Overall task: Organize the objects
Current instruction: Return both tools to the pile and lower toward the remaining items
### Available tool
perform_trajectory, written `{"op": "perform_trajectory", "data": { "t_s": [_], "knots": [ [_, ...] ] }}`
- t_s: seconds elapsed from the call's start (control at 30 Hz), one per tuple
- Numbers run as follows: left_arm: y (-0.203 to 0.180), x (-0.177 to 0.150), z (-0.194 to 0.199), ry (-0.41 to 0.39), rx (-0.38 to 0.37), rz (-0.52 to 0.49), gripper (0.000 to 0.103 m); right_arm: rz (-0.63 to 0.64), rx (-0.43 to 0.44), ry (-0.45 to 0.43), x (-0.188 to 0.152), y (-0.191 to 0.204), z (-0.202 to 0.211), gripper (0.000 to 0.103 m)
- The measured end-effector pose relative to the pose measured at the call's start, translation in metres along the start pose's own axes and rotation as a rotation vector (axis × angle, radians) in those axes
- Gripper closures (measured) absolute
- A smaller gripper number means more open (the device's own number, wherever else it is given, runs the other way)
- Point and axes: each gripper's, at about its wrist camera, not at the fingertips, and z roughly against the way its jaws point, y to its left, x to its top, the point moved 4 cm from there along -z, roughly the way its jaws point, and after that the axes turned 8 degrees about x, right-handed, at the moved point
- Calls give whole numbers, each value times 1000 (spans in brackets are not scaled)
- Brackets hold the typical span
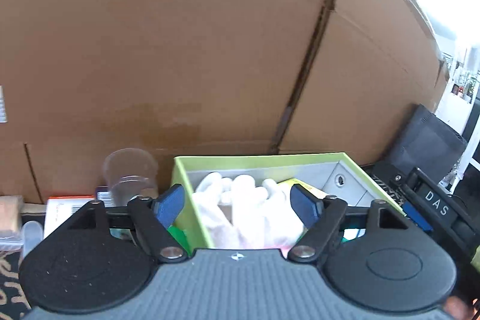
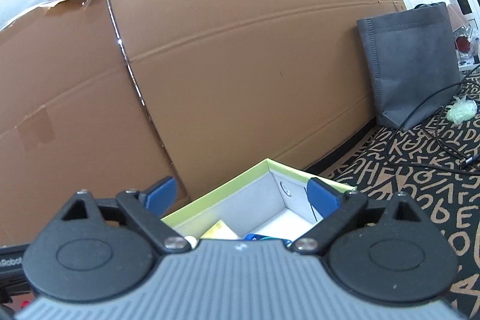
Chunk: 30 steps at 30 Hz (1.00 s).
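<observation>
A lime-green box (image 1: 258, 160) with a grey lining stands in front of a big cardboard carton. White gloves (image 1: 246, 200) lie inside it, beside a yellow packet (image 1: 303, 185). My left gripper (image 1: 237, 204) hovers over the box's near side, jaws open, the gloves lying loose below and between the blue pads (image 1: 169, 204). In the right wrist view the same green box (image 2: 264, 167) shows a yellow packet (image 2: 220, 230) and a blue item (image 2: 255, 236) on its floor. My right gripper (image 2: 243, 195) is open above the box, nothing between its fingers.
The cardboard carton (image 1: 180, 50) walls off the back. A clear plastic cup (image 1: 130, 173) and small packages (image 1: 66, 207) sit left of the box. A black device marked DAS (image 1: 435, 207) is at the right. A grey bag (image 2: 411, 62), a black cable (image 2: 444, 146) and a patterned mat (image 2: 420, 185) lie right.
</observation>
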Motion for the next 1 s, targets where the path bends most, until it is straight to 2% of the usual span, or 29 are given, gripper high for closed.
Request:
{"op": "perform_trajectory", "data": {
  "t_s": [0.17, 0.4, 0.53, 0.77, 0.9, 1.0],
  "knots": [
    [18, 0, 11, -3, 35, 17, 17, 27, 34, 34, -4, 1, 5, 0],
    [51, -7, 54, -19, 96, 29, 13, 110, 134, 57, -10, 40, 18, 0],
    [76, -18, 80, -13, 107, 63, 13, 167, 211, 56, -16, 64, 27, 0],
    [128, -42, 113, -18, 204, 113, 13, 273, 363, 67, -36, 107, 45, 0],
    [163, -58, 123, 11, 241, 174, 13, 345, 461, 106, -54, 134, 53, 0],
    [184, -69, 133, 7, 274, 184, 13, 419, 531, 151, -73, 152, 58, 0]
  ]
}}
